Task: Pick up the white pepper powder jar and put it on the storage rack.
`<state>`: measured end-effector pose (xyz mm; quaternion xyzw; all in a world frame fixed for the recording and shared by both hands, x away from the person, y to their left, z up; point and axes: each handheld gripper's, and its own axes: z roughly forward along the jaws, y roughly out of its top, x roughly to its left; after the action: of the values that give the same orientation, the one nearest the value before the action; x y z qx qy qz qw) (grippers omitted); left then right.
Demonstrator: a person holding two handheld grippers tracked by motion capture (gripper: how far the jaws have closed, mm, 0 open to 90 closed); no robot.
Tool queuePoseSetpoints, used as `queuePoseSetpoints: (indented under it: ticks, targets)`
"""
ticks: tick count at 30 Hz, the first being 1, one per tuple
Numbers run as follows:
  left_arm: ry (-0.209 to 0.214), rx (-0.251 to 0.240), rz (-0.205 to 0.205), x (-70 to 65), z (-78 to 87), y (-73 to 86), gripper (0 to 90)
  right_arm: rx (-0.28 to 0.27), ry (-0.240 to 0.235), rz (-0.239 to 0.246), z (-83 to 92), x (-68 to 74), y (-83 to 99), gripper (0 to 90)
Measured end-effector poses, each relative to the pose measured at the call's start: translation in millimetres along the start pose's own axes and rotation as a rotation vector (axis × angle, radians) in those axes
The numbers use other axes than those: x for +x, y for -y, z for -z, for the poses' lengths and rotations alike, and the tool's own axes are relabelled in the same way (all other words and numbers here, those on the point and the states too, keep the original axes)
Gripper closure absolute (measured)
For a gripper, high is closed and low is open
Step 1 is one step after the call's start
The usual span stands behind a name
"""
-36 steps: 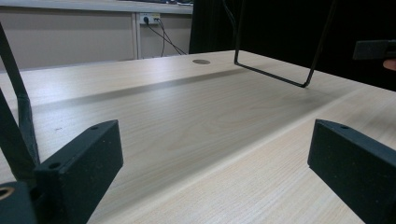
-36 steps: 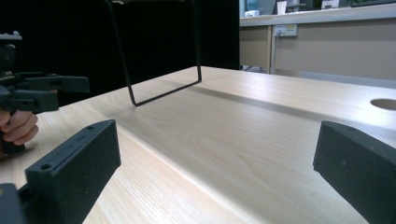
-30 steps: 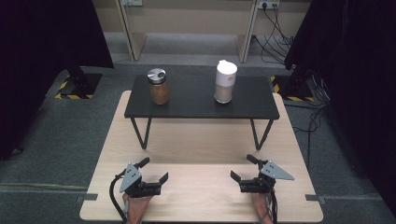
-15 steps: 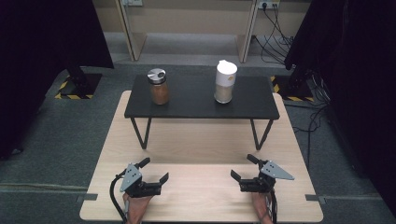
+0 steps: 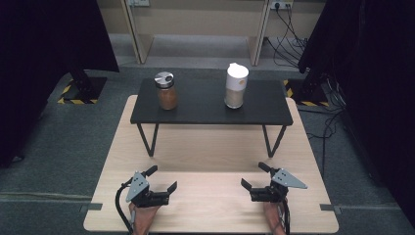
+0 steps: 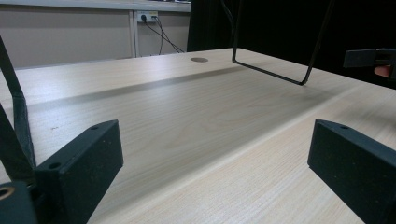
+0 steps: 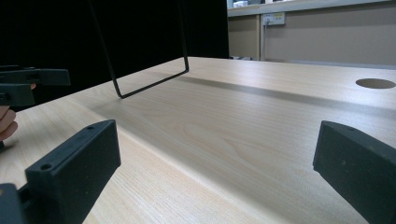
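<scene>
Both grippers, left (image 5: 163,180) and right (image 5: 253,176), rest wide open and empty near me; reaching far, either could knock the jar (image 5: 166,91) or bottle (image 5: 236,85) over.

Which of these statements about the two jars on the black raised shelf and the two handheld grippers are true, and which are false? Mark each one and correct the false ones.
1. The glass jar of brown powder with the silver lid stands on the black raised shelf with wire legs. True.
2. The left gripper is shut on the brown jar. False: its jaws are open and hold nothing, low over the pale wooden table.
3. The tall jar with the white lid stands upright. True.
4. The two jars touch each other. False: they stand apart, one toward each end of the shelf.
5. The right gripper rests on the shelf. False: it is near the table's front edge, jaws open.
</scene>
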<state>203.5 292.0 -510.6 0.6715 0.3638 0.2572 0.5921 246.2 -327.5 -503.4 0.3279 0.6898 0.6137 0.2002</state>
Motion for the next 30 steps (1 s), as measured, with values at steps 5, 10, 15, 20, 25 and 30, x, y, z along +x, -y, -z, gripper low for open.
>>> queuePoseSetpoints:
  ticks: [5,10,15,20,25,30]
  targets:
    - [0.001,0.000,0.000,0.2,0.0,0.0,2.6,0.002,0.002,-0.003,-0.2,0.0,-0.2,0.7]
    - [0.001,-0.001,0.000,0.0,0.1,0.1,2.5,0.007,0.003,-0.002,-0.3,0.5,-0.9,0.6]
    - [0.001,-0.002,0.000,0.1,0.1,0.2,2.5,0.005,0.003,-0.005,-0.3,0.0,-0.6,0.7]
    - [0.001,-0.002,0.000,0.0,0.1,0.2,2.5,0.007,0.003,-0.005,-0.3,0.1,-0.8,0.7]
    - [0.001,-0.002,-0.001,0.1,0.0,0.2,2.5,0.008,0.004,-0.005,-0.3,0.3,-1.0,0.7]
    - [0.002,-0.001,-0.003,-0.1,-0.1,0.1,2.5,0.007,0.004,-0.006,-0.3,0.1,-0.8,0.6]
